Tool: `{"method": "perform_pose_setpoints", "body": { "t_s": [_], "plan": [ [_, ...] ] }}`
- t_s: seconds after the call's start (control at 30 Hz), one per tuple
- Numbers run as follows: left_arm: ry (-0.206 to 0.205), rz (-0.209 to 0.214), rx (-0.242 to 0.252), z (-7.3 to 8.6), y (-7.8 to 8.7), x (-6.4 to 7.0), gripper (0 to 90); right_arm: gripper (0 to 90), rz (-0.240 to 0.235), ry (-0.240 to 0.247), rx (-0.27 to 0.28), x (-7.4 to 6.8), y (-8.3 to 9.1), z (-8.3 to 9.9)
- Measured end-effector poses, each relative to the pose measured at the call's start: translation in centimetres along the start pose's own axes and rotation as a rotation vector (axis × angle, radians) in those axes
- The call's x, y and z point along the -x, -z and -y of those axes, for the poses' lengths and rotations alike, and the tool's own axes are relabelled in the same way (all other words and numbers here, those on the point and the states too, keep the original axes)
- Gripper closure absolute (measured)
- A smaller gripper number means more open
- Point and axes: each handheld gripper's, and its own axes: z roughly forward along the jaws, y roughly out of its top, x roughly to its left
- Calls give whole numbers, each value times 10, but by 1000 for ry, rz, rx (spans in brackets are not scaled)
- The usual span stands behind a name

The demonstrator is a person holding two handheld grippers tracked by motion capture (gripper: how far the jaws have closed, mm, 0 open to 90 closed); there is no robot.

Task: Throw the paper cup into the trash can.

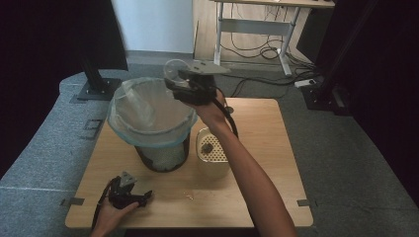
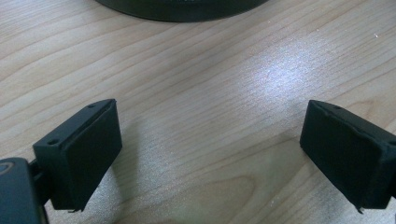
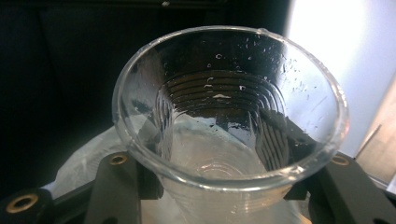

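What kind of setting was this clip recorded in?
Probably a lab or office recording space: a small wooden table on grey carpet, black curtains at the sides, and a height-adjustable desk with loose cables behind.

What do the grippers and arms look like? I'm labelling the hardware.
Both grippers are black, each topped by a grey three-cornered plate and trailing a black cable. The left gripper has blocky, flat-faced jaws; the right gripper shows brass-coloured screws. The forearms are bare, no sleeves.

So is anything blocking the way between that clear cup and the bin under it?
Nothing visible. The right claw holds the clear cup over the bin's rim, and the bag-lined mouth lies open.
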Motion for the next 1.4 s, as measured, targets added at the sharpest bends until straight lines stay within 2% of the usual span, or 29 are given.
{"method": "perform_pose_setpoints", "body": {
  "t_s": [0.2,0.27,0.33,0.37,0.47,0.53,0.67,0.83,0.93,1.1,1.27,1.4],
  "plan": [
    [-4,2,-1,1,0,0,50,436,-49,19,-18,-19,-32,-9],
    [-4,2,0,1,0,0,50,253,-76,31,-53,-22,-42,-10],
    [-4,2,0,1,0,0,50,154,-34,66,-133,-25,-52,-9],
    [-4,2,0,1,0,0,50,137,-36,63,-152,-25,-54,-8],
    [-3,2,0,1,0,0,50,132,-17,62,-148,-21,-49,-5],
    [-4,2,0,1,0,0,49,132,5,38,-133,-15,-41,-3],
    [-4,2,0,1,0,0,49,147,8,17,-98,-2,-16,5],
    [-4,3,0,1,0,0,49,198,-5,-17,-29,13,29,32],
    [-5,2,0,1,0,0,48,217,-1,-33,-11,22,59,60],
    [-4,0,-2,0,0,0,45,232,22,-46,-32,34,110,118],
    [1,-4,-5,-1,-1,-1,34,243,61,-66,-63,40,148,174],
    [4,-9,-8,-2,-2,-2,30,249,100,-99,-94,45,169,218]
  ]
}}
